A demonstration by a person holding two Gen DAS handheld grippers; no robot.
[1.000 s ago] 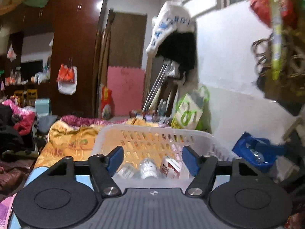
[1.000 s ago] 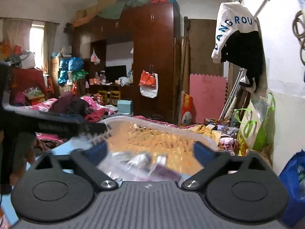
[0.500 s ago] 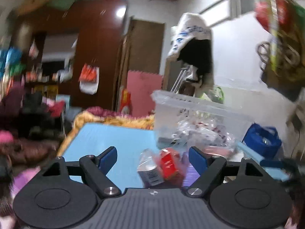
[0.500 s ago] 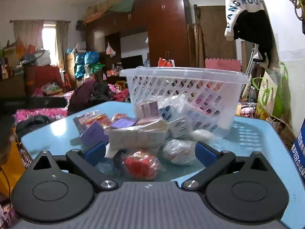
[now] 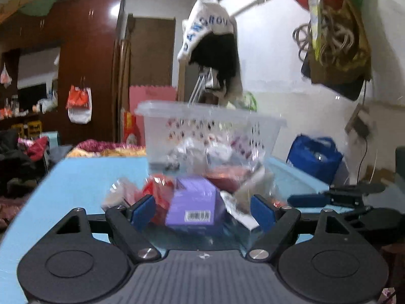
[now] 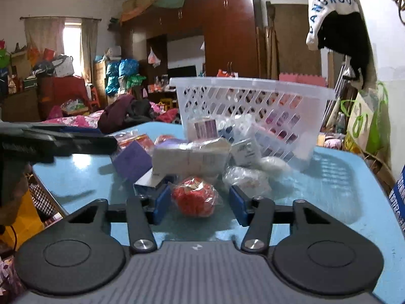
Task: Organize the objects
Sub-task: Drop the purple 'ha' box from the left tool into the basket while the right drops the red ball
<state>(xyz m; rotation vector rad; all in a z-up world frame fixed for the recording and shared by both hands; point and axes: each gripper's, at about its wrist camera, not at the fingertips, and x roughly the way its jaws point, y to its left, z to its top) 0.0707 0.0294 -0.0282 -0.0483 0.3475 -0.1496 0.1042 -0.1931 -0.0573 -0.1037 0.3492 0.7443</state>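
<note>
Right wrist: white garment point(image 6: 326, 2) (hanging) reads "LANGROU".

Counter point(image 6: 329, 192) pale blue; basket point(image 6: 253, 101) translucent white with lattice holes; box point(image 5: 195, 202) purple; wrapped ball point(image 6: 195, 197) red; gripper pads point(image 6: 162, 202) blue.

We see a crowded room. A tall dark-brown wardrobe point(image 6: 227, 30) stands against the far wall, bundles stacked on its top. Beside it is a brown door point(image 5: 152, 50), with a pink foam mat point(image 5: 152, 101) leaning below. At the far left, daylight comes through a curtained window point(image 6: 72, 40). A white wall point(image 5: 278, 63) runs along the right, hung with a white-and-black garment point(image 6: 336, 25).
</note>
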